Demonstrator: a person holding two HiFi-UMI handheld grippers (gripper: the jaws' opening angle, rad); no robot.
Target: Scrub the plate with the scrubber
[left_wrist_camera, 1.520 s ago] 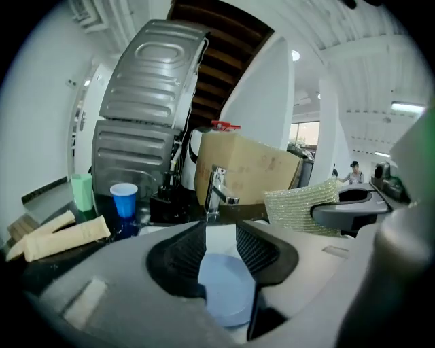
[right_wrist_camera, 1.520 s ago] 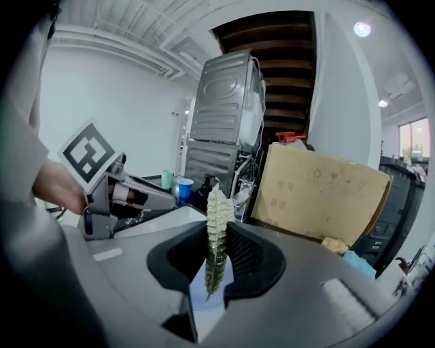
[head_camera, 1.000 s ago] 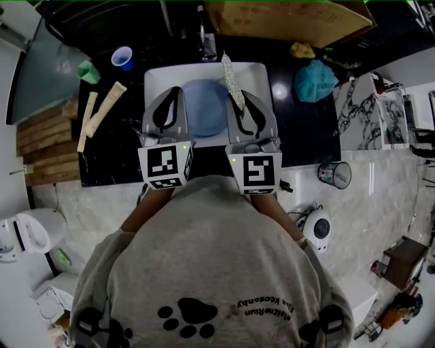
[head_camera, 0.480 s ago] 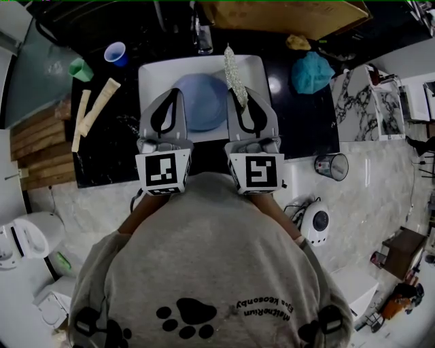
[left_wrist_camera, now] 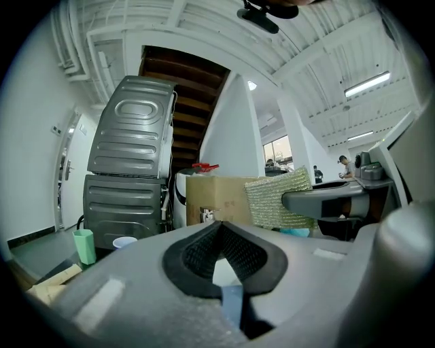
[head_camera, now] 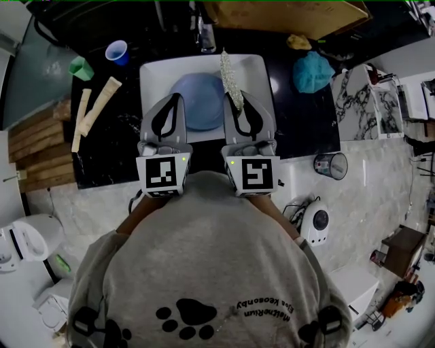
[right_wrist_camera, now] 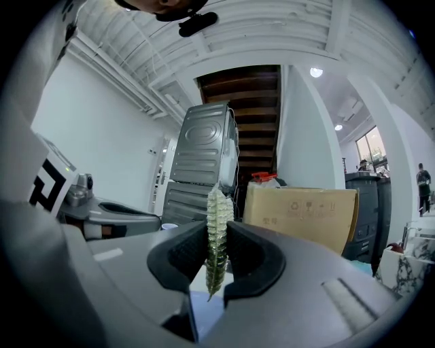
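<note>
A pale blue plate (head_camera: 200,102) lies in the white sink (head_camera: 153,75). My left gripper (head_camera: 177,96) hovers level over the plate's left edge; its jaws (left_wrist_camera: 221,224) meet at the tips with nothing between them, and plate and sink show through the gap below. My right gripper (head_camera: 238,100) is over the plate's right edge, shut on a flat glittery scrubber (head_camera: 230,76) that stands on edge and sticks out past the fingertips. The scrubber (right_wrist_camera: 217,231) is pinched between the right pads, and its broad side (left_wrist_camera: 275,200) also shows in the left gripper view.
The faucet (head_camera: 206,34) stands behind the sink. On the black counter to the left are a blue cup (head_camera: 117,51), a green cup (head_camera: 81,69) and two pale sticks (head_camera: 98,105). To the right are a teal cloth (head_camera: 314,71), a yellow sponge (head_camera: 299,42) and a cardboard box (head_camera: 285,17).
The view has shifted slightly. Both grippers keep their places over the sink, and the scrubber stays in the right jaws.
</note>
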